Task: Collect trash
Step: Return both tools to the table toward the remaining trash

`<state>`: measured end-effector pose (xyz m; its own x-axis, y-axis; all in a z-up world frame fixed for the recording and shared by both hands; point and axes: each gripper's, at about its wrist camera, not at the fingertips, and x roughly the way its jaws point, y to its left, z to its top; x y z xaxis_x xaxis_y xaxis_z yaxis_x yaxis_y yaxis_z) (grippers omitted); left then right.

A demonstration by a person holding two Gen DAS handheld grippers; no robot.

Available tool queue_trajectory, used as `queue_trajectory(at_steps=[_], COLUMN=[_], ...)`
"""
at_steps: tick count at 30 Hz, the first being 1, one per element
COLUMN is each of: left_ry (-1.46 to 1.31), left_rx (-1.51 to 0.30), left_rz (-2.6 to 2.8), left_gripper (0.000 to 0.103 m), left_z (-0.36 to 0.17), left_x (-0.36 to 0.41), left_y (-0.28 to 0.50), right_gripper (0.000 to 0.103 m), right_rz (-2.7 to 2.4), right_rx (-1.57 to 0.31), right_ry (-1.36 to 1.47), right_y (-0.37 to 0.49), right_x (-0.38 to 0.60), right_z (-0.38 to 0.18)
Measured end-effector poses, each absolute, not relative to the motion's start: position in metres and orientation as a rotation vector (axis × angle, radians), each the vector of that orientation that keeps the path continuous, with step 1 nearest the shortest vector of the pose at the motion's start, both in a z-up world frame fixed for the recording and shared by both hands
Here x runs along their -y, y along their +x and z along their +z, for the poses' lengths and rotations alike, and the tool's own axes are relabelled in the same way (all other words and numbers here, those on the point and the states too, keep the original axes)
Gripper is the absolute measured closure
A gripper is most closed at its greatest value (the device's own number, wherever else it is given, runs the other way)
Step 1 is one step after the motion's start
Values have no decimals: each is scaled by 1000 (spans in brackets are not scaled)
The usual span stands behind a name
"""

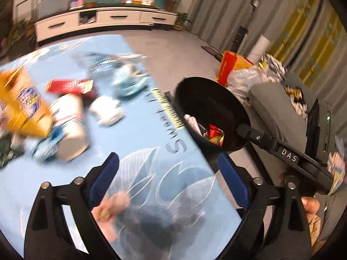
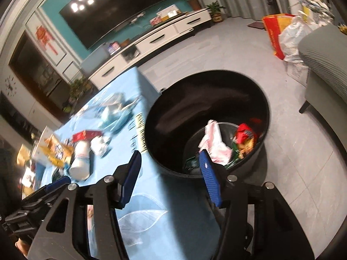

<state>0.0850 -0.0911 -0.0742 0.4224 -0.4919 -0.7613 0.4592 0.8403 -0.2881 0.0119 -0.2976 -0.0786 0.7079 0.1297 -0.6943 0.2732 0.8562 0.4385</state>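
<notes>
Trash, loose, on a table under a pale blue leaf-printed cloth [image 1: 151,173]: one orange-yellow snack bag [image 1: 23,108], one flat red carton [image 1: 69,86], one white paper cup [image 1: 71,127] lying on its side, one crumpled white tissue [image 1: 106,110], one pale blue crumpled wrapper [image 1: 128,82]. All blurred; print unreadable.

Round black plastic bin [image 2: 156,117], standing on the grey floor just beside the table's edge, mouth open. Contents: one pink-and-white crumpled bag [image 2: 214,143], one red-and-yellow wrapper [image 2: 245,136], some green scraps beneath.

Left gripper [image 1: 169,169], black frame with blue pads: over the table, near the bin; jaws spread wide, nothing between them.

Right gripper [image 2: 171,173], same make: at the bin's near rim, one pad over the cloth, the other over the bin's mouth; jaws parted about halfway, holding nothing.

Beyond the bin: white low television cabinet [image 2: 151,41], red-and-yellow sack [image 2: 275,34] with a white plastic bag [image 2: 290,39] beside it, grey sofa [image 2: 325,65].
</notes>
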Motion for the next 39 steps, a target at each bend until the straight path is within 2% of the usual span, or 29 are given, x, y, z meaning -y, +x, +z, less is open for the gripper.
queue_trajectory(at_steps=[3, 15, 18, 24, 30, 39], left_ry=[-95, -278, -336, -381, -350, -315], left_rx=[-954, -906, -863, -819, -855, -804], left_rz=[-549, -330, -338, -360, -297, -274], left_gripper=[4, 3, 3, 3, 3, 3], left_z=[-71, -79, -78, -81, -85, -87], left_x=[50, -87, -111, -129, -150, -184], left_y=[74, 39, 31, 23, 21, 39], right_gripper=[47, 46, 38, 38, 38, 38], right_rz=[-40, 113, 151, 216, 259, 277], right_rx=[-814, -878, -878, -887, -892, -886], right_ry=[511, 340, 303, 216, 122, 104], right_y=[12, 11, 10, 13, 24, 48], right_x=[275, 188, 168, 132, 98, 80], right_z=[-74, -56, -52, -48, -48, -50])
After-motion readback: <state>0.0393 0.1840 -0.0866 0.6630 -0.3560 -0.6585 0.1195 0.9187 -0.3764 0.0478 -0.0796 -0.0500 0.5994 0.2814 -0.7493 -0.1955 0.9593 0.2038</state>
